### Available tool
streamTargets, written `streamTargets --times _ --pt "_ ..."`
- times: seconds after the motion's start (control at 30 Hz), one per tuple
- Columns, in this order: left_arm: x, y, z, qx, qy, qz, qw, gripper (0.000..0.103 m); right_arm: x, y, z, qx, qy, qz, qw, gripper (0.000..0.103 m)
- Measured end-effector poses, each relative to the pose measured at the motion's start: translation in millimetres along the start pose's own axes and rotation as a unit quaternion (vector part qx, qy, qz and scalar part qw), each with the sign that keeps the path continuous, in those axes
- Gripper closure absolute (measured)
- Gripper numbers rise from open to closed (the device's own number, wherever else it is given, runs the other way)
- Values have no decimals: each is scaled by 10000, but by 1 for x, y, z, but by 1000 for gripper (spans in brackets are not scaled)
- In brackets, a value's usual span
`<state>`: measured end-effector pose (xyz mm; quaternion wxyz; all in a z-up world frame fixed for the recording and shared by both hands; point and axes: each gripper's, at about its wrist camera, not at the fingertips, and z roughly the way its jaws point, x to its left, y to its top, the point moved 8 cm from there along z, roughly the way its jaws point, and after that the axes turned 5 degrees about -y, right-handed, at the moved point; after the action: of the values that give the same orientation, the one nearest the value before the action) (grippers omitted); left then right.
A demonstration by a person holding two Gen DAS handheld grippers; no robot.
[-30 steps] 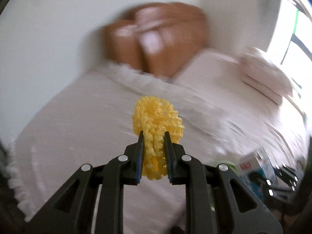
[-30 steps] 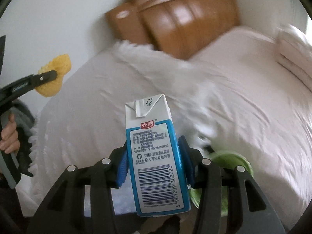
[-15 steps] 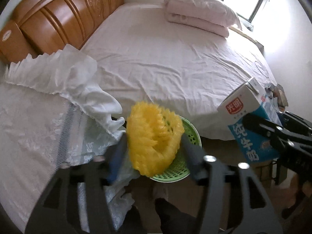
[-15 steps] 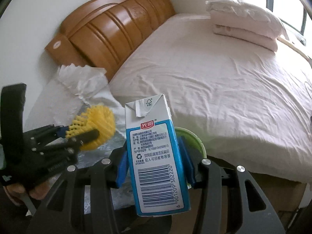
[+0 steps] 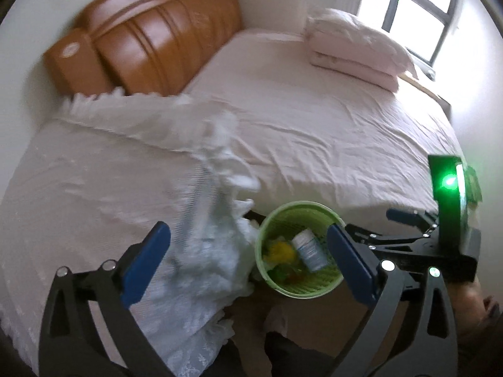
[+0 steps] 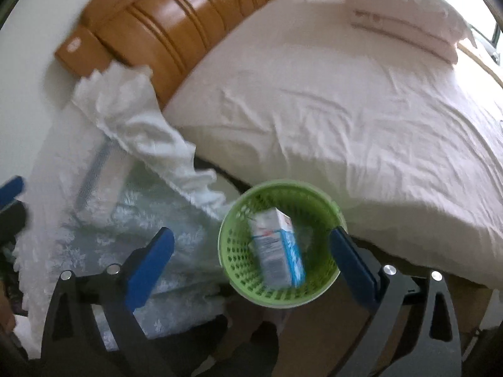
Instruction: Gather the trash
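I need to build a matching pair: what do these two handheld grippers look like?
Both the left gripper and right gripper have black open-frame linkage arms with silver rivets, and flat blue pads on the fingertips. The right one carries a black upright block with a green light.

Wooden headboard (image 5: pixel 151 47), wrinkled pink bed sheet (image 5: pixel 330 144) — folded quilt (image 5: pixel 355 50), window (image 5: pixel 421 9)

- The milk carton (image 6: pixel 278 246) is smeared by motion in the right wrist view, so its print cannot be read.
- In the green basket (image 5: pixel 298 289), the scraps under the yellow foam net (image 5: pixel 280 250) are too small and blurred to name.
- The white frilled cloth (image 5: pixel 201 163) is blurred along its edge.
- The left gripper (image 6: pixel 11 201) is cut off by the picture's left edge, showing only 1 blue pad.
- The floor beneath the basket is dark and unclear.
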<state>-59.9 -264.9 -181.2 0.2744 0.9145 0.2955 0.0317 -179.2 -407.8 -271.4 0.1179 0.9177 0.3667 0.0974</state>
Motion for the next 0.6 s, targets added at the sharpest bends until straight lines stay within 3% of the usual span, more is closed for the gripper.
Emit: streamTargets --times 0.1,0.23,0.33,0.43,0.5,0.6 --pt "26 1 -19 -172 208 -315 9991 8 7 3 -1 40 -37 -11 10000 3" --pt "74 5 -60 -535 760 -772 9927 8 38 20 -25 -127 -408 -447 9981 3" --pt "115 12 -108 -955 1230 -1061 9821 8 84 38 -68 -612 -300 -895 9937 3" --pt "156 21 -169 -1505 1791 -1400 9621 8 142 60 -134 -1427 101 -1334 9807 3" --pt "180 26 -210 -1827 2108 -1603 9468 8 186 74 -195 -2112 307 -1689 9622 2" --pt "211 33 -273 -2258 2490 -1900 9225 8 220 78 -240 -2525 564 -1975 9455 2"
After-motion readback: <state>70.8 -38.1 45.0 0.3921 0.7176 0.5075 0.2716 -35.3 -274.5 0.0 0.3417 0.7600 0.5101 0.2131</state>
